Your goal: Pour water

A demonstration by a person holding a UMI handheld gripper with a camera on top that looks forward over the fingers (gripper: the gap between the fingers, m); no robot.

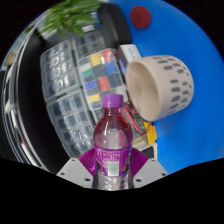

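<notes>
Gripping a small water bottle (110,140) with a purple cap and purple label, upright between the two fingers of the gripper (110,168), both pads pressed against the label so the bottle hangs in the grasp rather than standing on anything. Held low on the body, probably to leave the neck and cap free and to give leverage for tipping. Cap apparently on, so pouring judged not yet begun; likely to need removing first. Just beyond and to the side of the bottle, a cream cup (162,84) with a dotted band, seemingly lying tilted on the blue surface (190,130), mouth turned toward the bottle; probably the target, though hard to fill in that pose. Behind the bottle, a clear plastic compartment organizer (72,85) with small coloured items, and a green plant (72,15) farther back.
</notes>
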